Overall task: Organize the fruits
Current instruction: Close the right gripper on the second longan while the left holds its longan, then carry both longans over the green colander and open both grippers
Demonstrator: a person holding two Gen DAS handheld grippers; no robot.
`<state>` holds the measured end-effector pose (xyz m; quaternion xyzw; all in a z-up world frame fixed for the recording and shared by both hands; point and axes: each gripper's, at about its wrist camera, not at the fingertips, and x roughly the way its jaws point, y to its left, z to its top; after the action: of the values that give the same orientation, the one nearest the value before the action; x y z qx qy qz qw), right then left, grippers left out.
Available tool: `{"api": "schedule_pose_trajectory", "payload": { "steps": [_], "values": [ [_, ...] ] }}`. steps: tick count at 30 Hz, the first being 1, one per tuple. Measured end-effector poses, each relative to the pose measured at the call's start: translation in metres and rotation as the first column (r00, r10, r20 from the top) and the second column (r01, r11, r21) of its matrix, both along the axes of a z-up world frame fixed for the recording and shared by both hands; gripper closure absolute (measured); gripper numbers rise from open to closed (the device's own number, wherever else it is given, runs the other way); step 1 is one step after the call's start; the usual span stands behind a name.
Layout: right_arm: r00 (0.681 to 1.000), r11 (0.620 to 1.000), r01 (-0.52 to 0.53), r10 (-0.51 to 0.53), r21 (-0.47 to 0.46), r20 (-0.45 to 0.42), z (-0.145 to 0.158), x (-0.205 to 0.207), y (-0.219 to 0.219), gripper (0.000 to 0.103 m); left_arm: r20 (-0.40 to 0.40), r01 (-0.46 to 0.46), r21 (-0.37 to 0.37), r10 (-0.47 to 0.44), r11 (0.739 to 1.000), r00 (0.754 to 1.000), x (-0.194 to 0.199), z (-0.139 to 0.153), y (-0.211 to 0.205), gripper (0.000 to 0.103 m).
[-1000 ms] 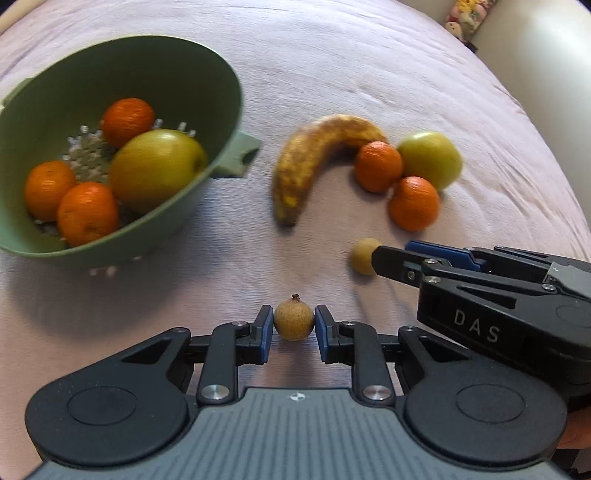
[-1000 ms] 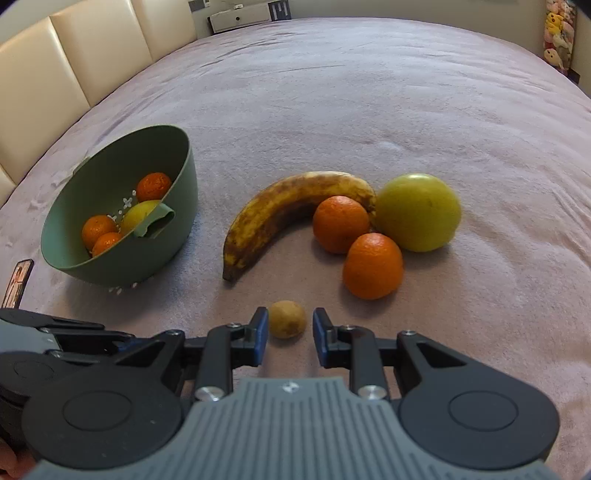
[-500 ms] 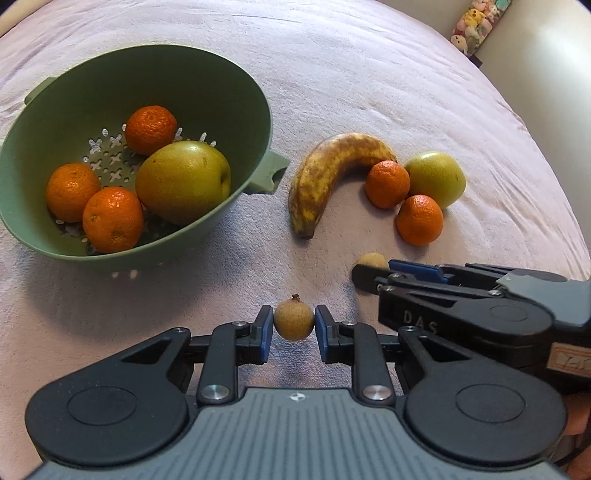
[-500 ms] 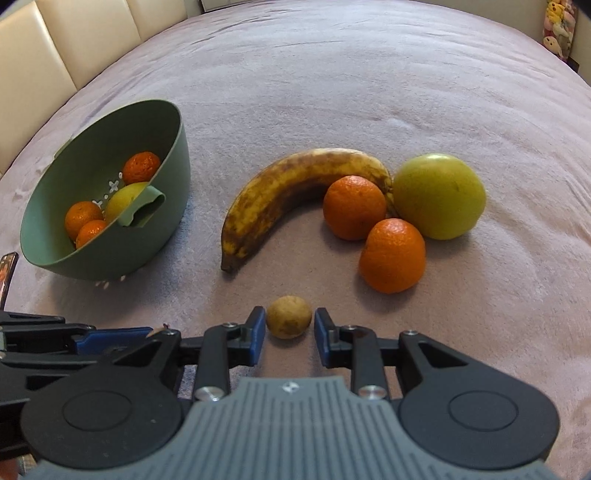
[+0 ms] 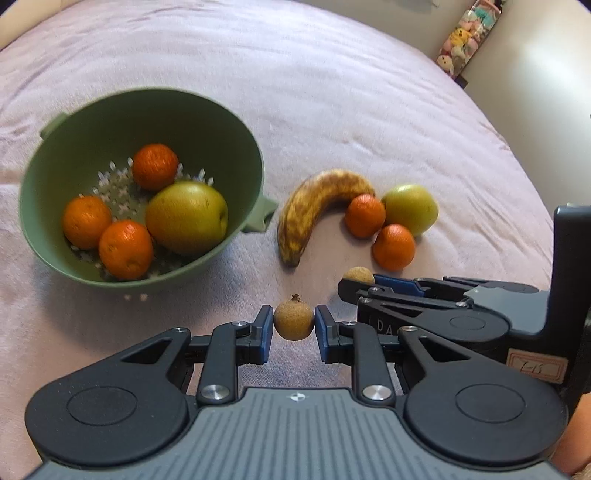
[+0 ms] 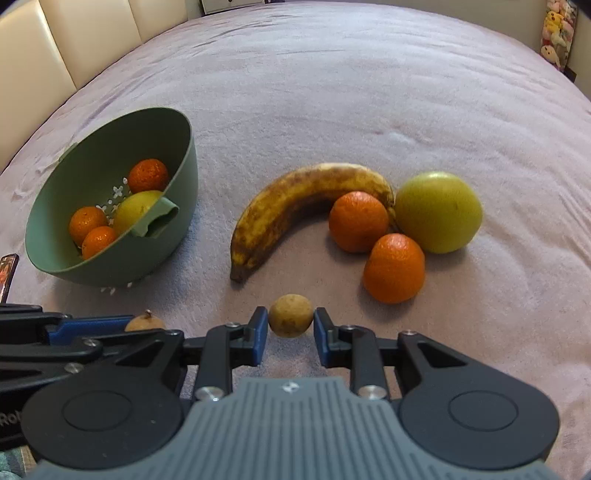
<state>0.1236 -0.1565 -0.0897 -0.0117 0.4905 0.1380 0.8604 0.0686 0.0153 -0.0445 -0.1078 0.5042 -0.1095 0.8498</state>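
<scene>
My left gripper (image 5: 294, 325) is shut on a small brown longan (image 5: 294, 319) with a stem nub, held above the bedspread. My right gripper (image 6: 290, 319) is shut on a second small brown longan (image 6: 290, 315). The two grippers sit side by side, the right one (image 5: 354, 282) just right of the left. A green colander bowl (image 5: 236, 122) to the upper left holds three oranges (image 5: 126, 249) and a green apple (image 5: 186, 217). On the bedspread lie a spotted banana (image 6: 295, 201), two oranges (image 6: 393, 267) and a green apple (image 6: 438, 216).
Everything rests on a pinkish bedspread (image 6: 369, 92). A cream padded headboard (image 6: 55, 44) runs along the upper left. Plush toys (image 5: 467, 33) hang at the far right corner. A phone edge (image 6: 7, 271) shows at the left.
My left gripper has risen with its longan, so the bowl and loose fruit now sit lower and smaller in its view. The right gripper stays nearly still, its longan held.
</scene>
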Motion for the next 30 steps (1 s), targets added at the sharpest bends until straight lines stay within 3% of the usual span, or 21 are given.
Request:
{"api": "schedule_pose_trajectory", "payload": {
  "steps": [18, 30],
  "values": [
    [0.97, 0.991, -0.133, 0.129, 0.004, 0.208, 0.058, -0.03, 0.032, 0.079, 0.134, -0.114, 0.045, 0.107, 0.992, 0.985, 0.001, 0.049, 0.04, 0.077],
    [0.93, 0.958, -0.285, 0.283, -0.027, 0.233, 0.078, -0.03, 0.069, 0.079, 0.093, -0.183, 0.102, 0.173, 0.978, 0.98, 0.016, 0.049, 0.077, 0.077]
  ]
}}
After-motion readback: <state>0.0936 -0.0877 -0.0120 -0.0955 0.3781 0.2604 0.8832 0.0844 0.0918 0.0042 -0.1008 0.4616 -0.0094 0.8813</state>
